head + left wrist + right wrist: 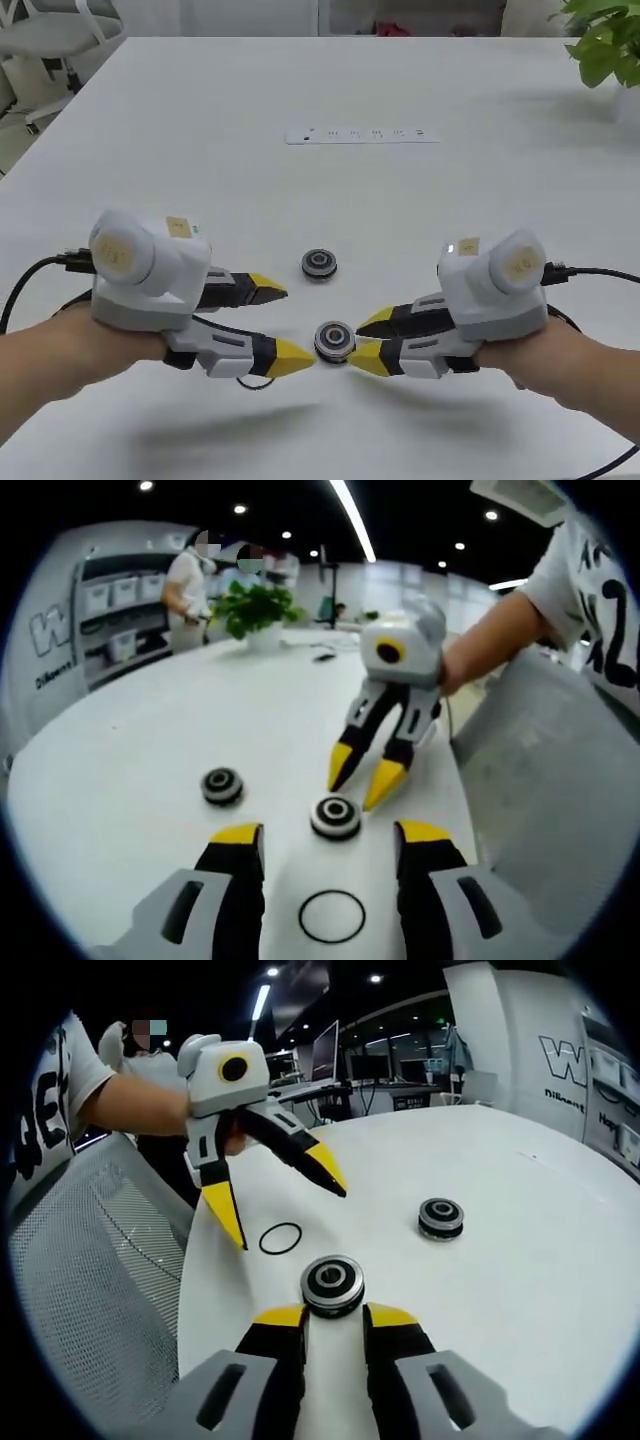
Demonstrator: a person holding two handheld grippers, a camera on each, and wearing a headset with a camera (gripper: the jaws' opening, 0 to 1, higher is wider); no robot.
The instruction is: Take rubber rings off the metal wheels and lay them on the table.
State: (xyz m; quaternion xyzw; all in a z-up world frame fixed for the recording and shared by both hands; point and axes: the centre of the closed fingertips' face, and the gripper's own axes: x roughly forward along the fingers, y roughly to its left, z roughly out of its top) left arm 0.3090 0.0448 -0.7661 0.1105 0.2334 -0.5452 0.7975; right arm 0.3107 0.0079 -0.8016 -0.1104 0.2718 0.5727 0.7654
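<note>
Closest to me, a loose rubber ring (332,916) lies flat on the table (200,120), under the spread jaws of my left gripper (283,322). That gripper is wide open and holds nothing.

Just past it sits the near wheel (334,340), flat on its face with the axle upright. A black band shows round its rim, so I judge its ring is not off yet. My right gripper (364,340) comes at it from the opposite side, jaws parted to about the wheel's own width, with the yellow tips right at its edge. I cannot tell from either gripper view whether they pinch it or only bracket it.

What the next move turns on is that the two grippers face each other across this wheel. It lies straight ahead of the right tips, and a little farther ahead of the left jaws, centred in their gap. The right gripper is the nearer one, so I would steady with it and peel with the left.

Farther out, the far wheel (319,263) stands apart from both grippers, also dark-rimmed. Beyond it are a white power strip (360,135) and a potted plant (605,40) at the far corner.
</note>
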